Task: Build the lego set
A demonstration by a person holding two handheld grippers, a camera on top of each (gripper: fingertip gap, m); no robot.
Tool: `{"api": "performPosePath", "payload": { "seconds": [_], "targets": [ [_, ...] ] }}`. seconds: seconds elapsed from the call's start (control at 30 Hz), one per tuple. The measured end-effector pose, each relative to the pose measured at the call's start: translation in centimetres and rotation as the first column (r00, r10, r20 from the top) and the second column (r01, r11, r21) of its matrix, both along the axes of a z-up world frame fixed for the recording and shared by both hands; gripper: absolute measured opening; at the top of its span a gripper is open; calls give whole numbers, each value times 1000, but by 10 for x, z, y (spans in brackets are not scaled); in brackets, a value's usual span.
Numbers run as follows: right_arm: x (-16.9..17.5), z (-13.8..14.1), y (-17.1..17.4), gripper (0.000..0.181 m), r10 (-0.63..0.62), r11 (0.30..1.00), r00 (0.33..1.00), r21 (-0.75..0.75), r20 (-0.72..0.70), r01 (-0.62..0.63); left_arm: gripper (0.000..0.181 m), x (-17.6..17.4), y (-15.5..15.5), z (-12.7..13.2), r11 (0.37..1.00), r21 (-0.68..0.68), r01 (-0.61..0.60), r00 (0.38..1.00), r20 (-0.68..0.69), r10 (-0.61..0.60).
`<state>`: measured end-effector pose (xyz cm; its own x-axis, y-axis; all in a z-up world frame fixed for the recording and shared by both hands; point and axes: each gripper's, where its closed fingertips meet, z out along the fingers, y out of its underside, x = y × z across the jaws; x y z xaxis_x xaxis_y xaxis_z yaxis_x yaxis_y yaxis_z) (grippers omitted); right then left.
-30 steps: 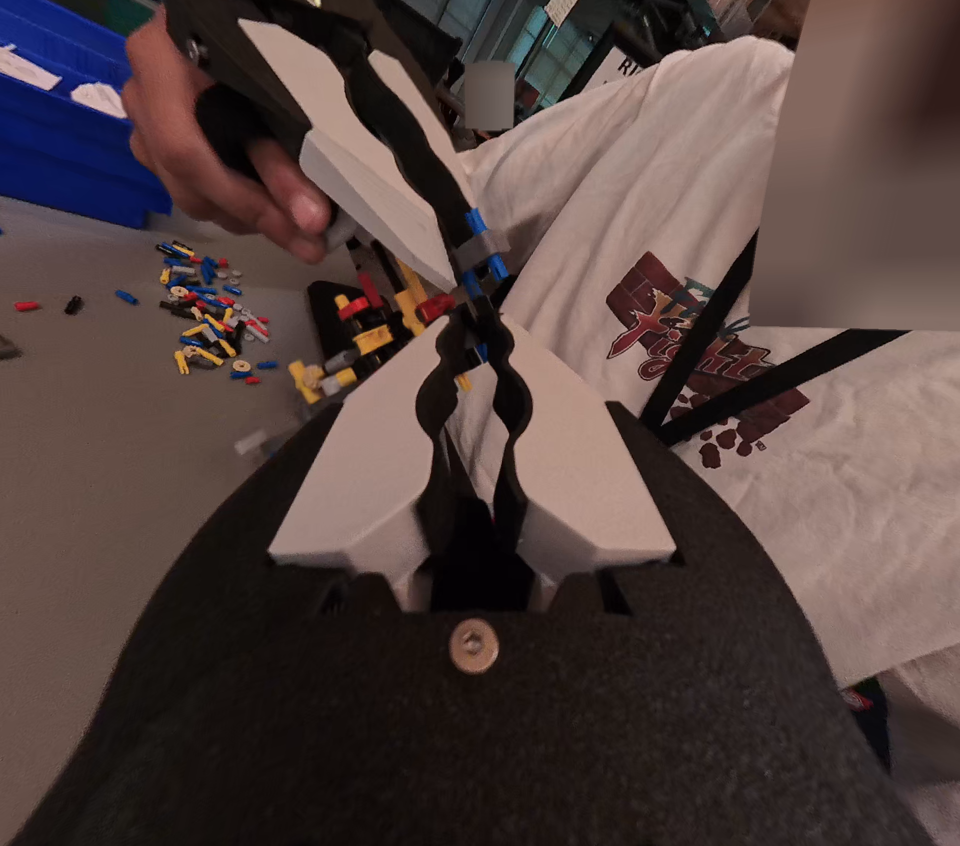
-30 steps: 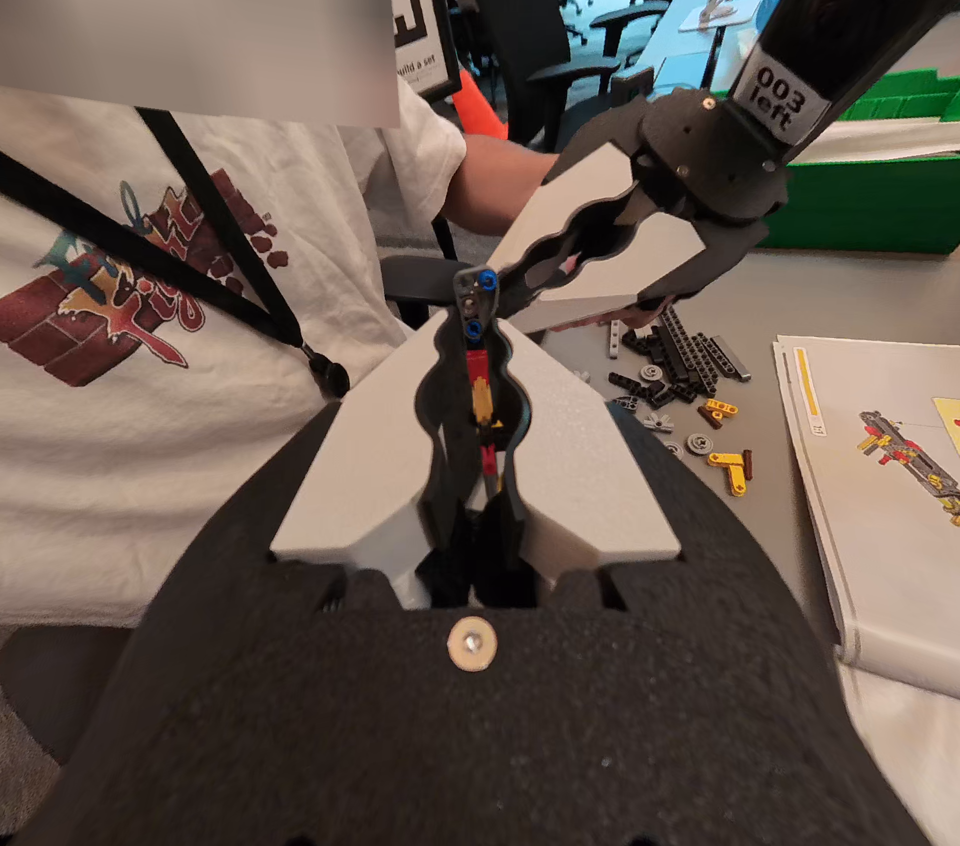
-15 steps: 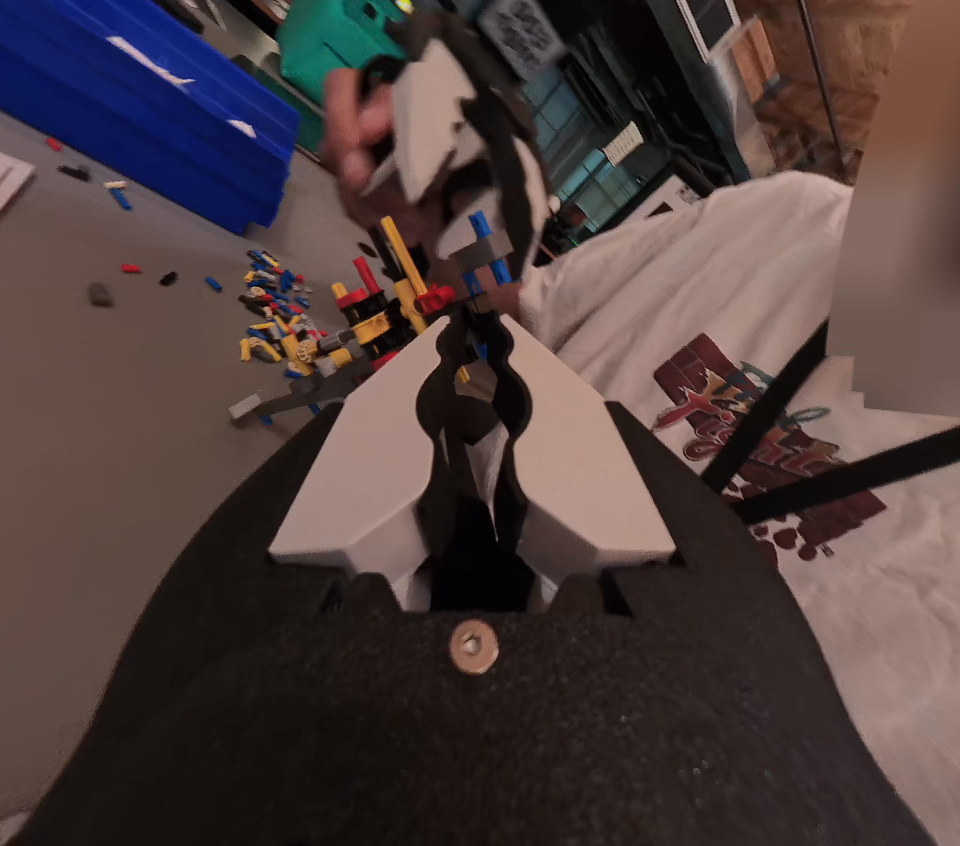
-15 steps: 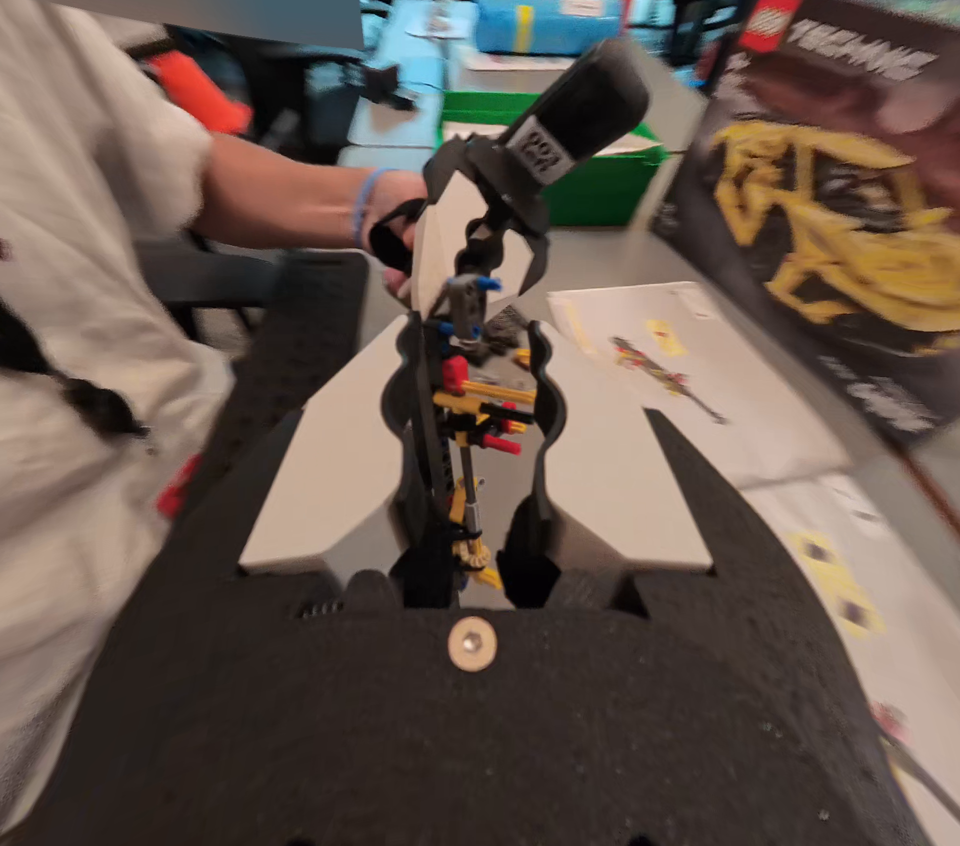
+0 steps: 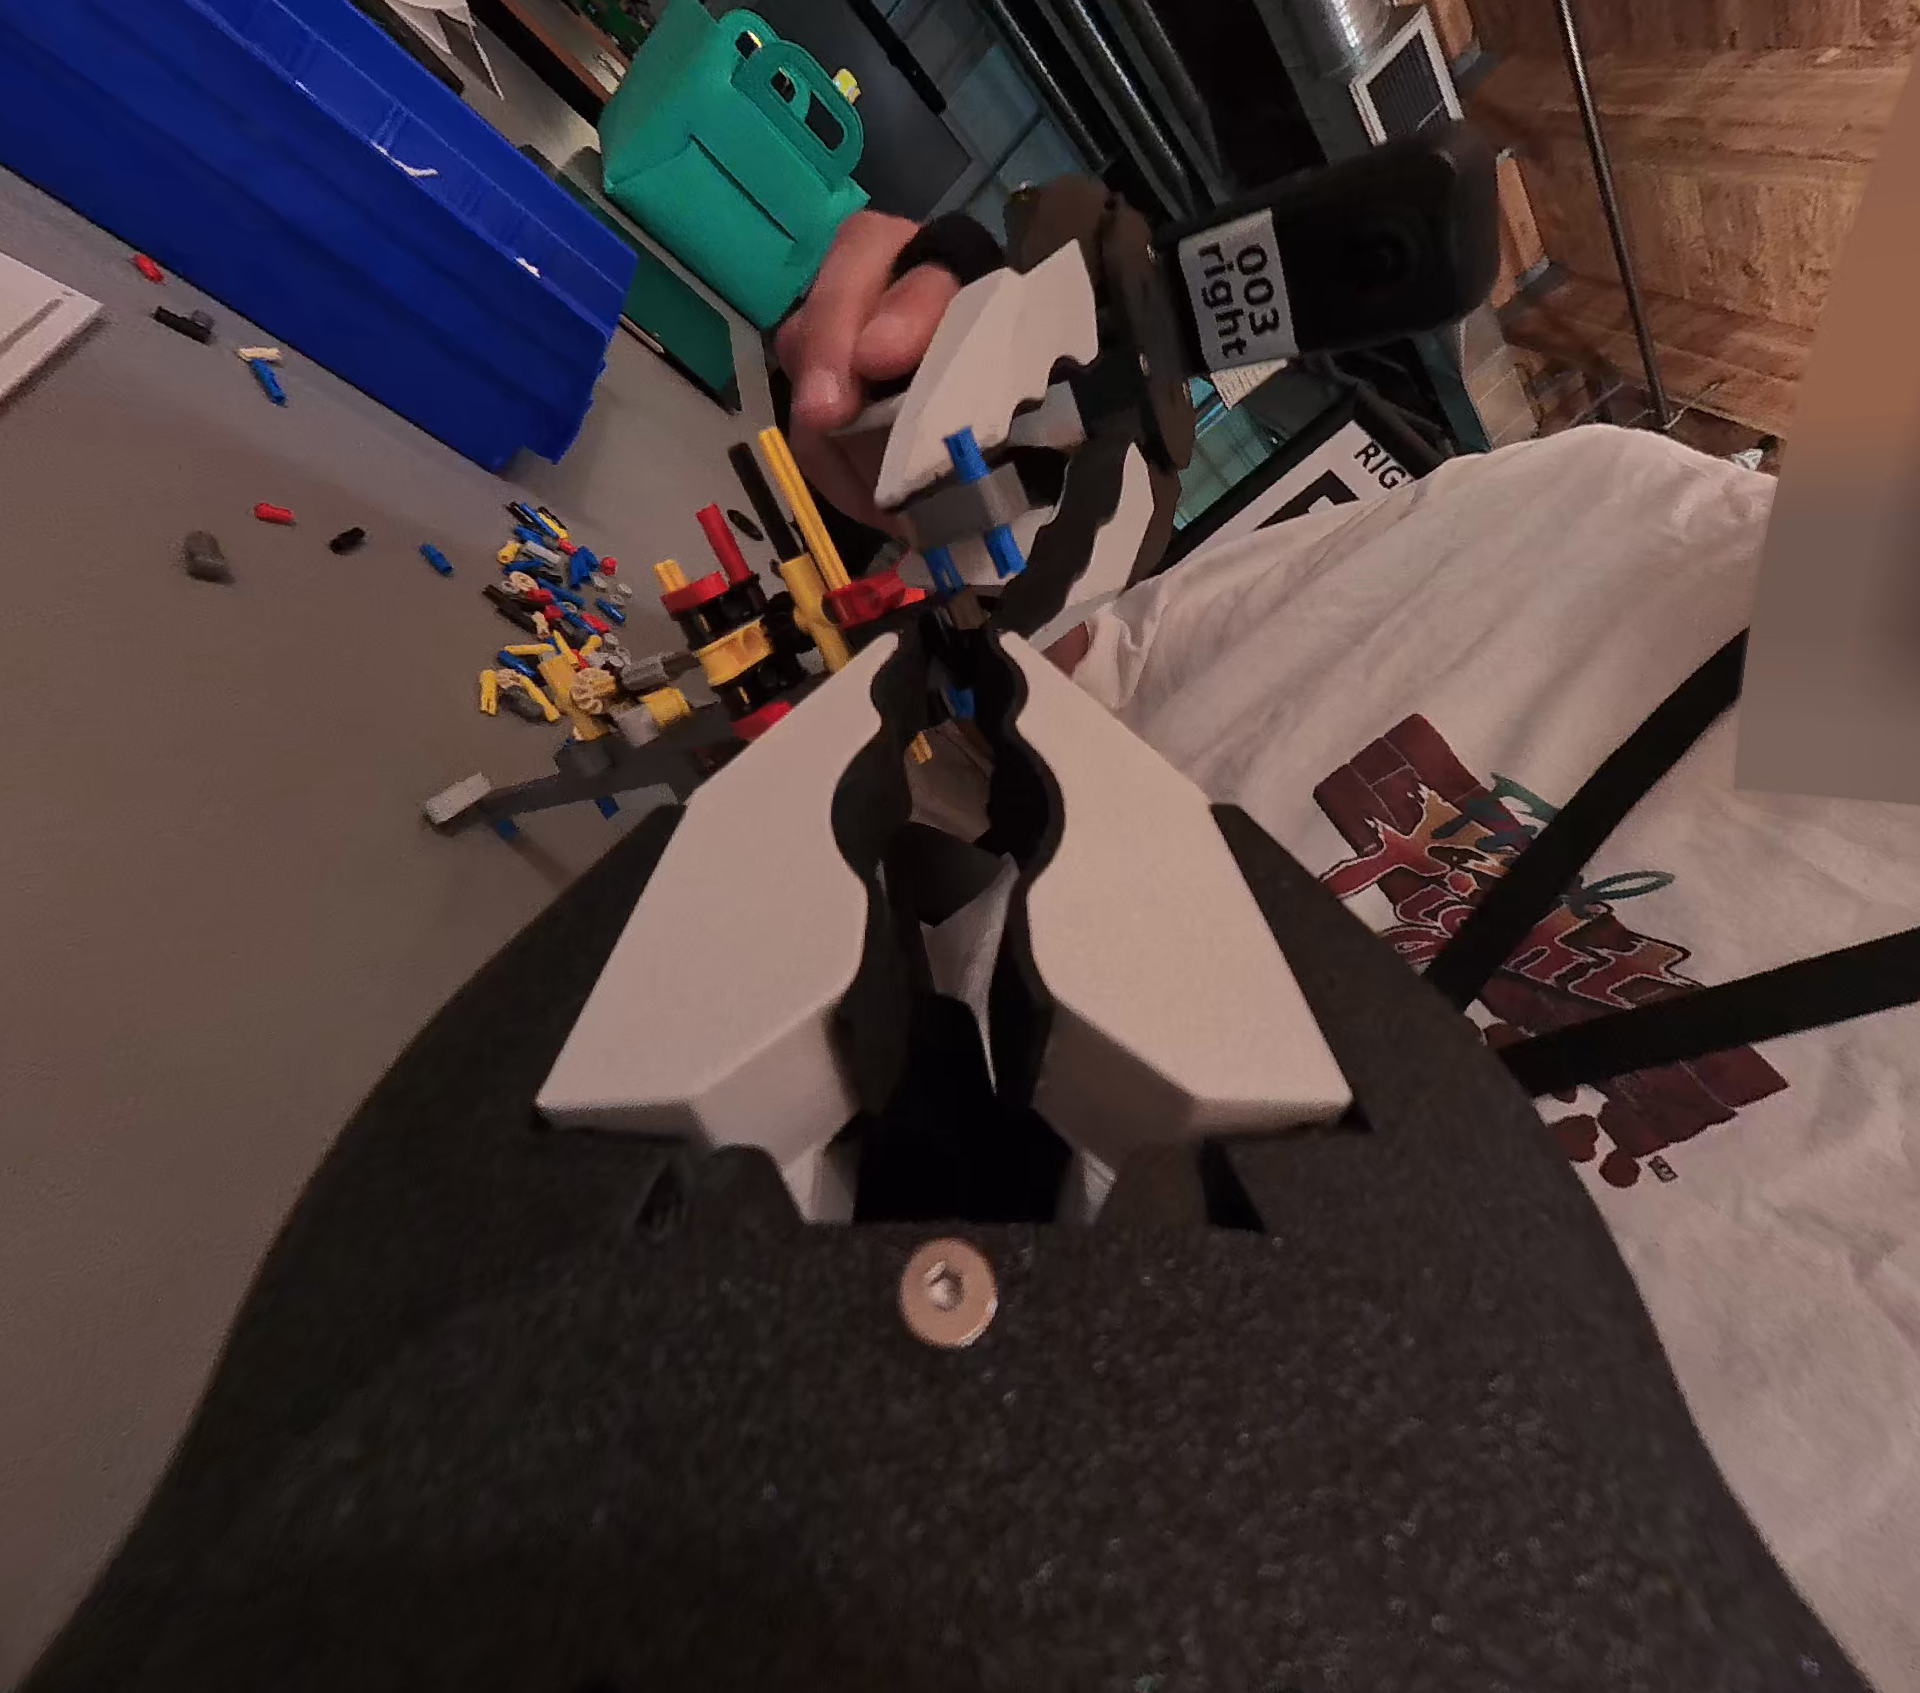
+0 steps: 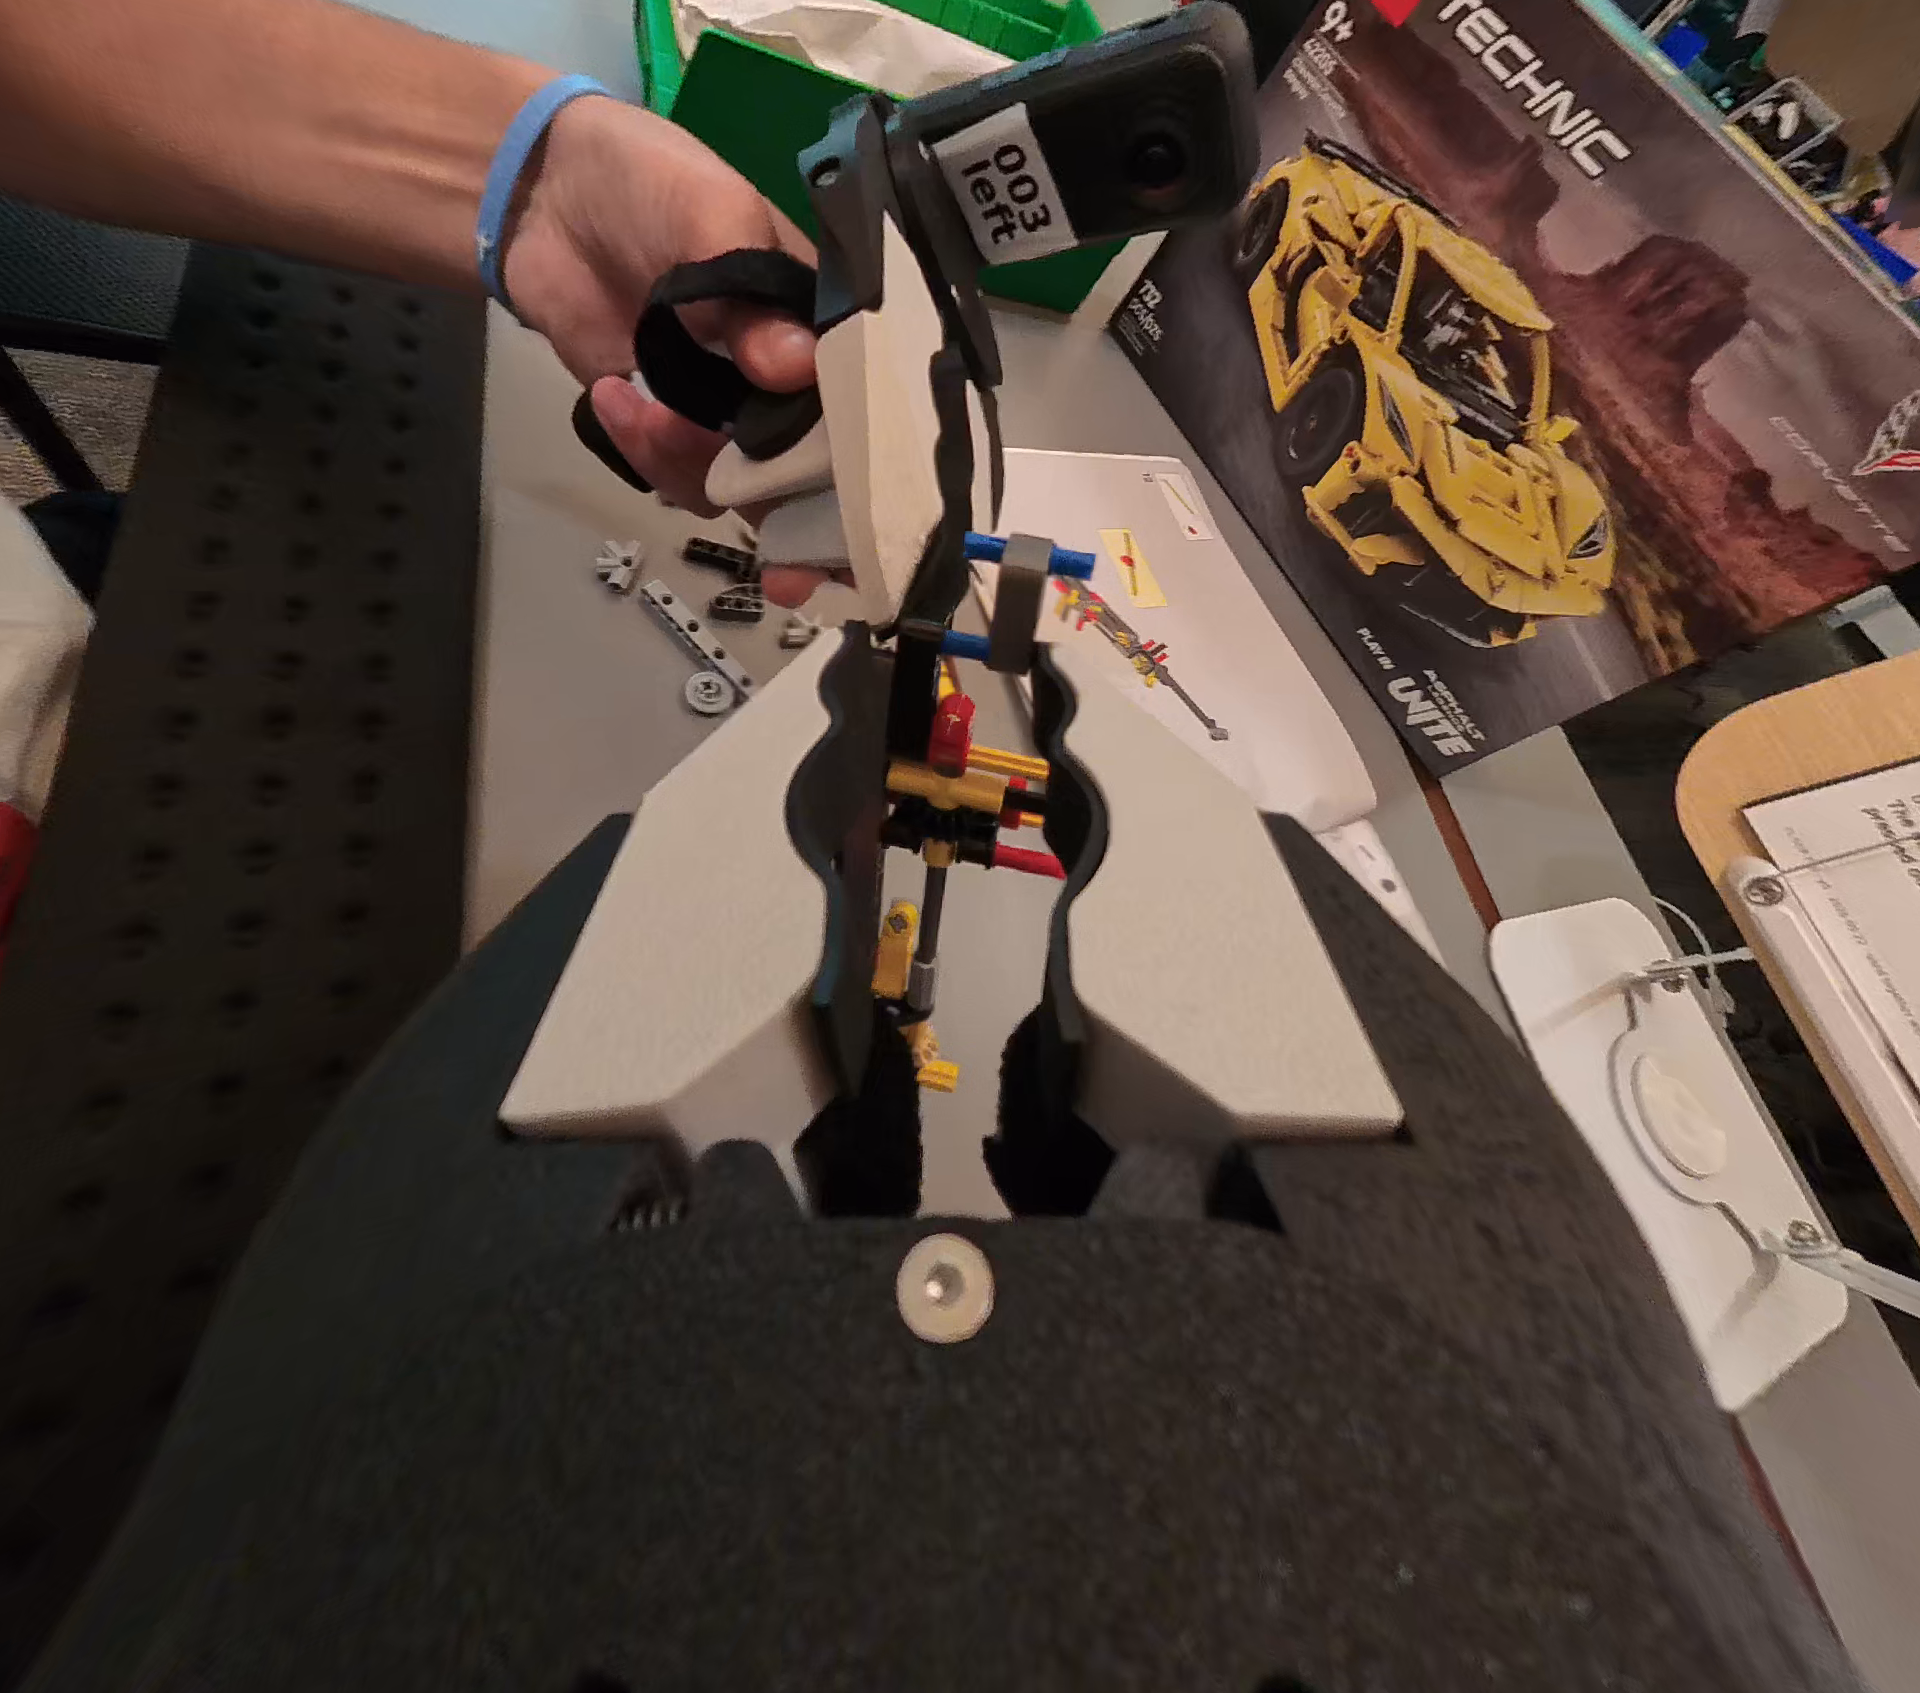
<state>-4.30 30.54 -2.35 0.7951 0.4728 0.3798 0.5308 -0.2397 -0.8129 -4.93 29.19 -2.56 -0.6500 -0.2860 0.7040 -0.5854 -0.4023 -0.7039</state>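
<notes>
a: where is the build right now?

b: the lego assembly (image 6: 951, 796) is off the table (image 5: 208, 760), held in the air over its near edge, close to the person's shirt. left gripper (image 5: 951, 656) has its tips pressed together on the thin black beam at the top end.

a: and the right gripper (image 6: 945, 651)?

b: spread. its pads straddle the assembly's middle, with the yellow and red axles in the gap. i cannot tell whether either pad bears on anything.

a: what is at the joint?

b: a grey connector (image 6: 1023, 604) with blue pins through it, sitting crosswise on the beam, just beside the left tips.

a: handling notes?

b: my read: light, hard, glossy plastic, so slippery under a smooth pad. the beam is stiff along its length; the press-fit pins and axles would be the weak points, and a twist could pop them. better to take hold on the flat faces of the black beam or the yellow block, not on the protruding axle ends.

a: rest of the table?

b: loose parts (image 5: 551, 604), small and mixed in colour, lie mid-table toward the blue bins (image 5: 260, 137) at the far edge. in the right wrist view the open booklet (image 6: 1195, 604) lies flat, with the set's box (image 6: 1507, 293) standing behind it.
</notes>
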Motion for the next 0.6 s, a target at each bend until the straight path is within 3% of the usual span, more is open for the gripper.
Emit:
{"api": "performPosePath", "payload": {
  "seconds": [0.17,0.27,0.6],
  "targets": [
    [-7,-1,-2,27,41,999,999,11,11,-41,7,-8,-2,0,998,-39,49,999,-12,-49],
    [-8,6,-2,24,46,997,998,66,35,-49,11,-13,-1,9,987,-135,81,997,-3,-82],
    [-8,10,-2,24,65,996,998,68,-10,-64,5,-11,1,13,975,-207,78,997,-8,-81]
  ]
}}
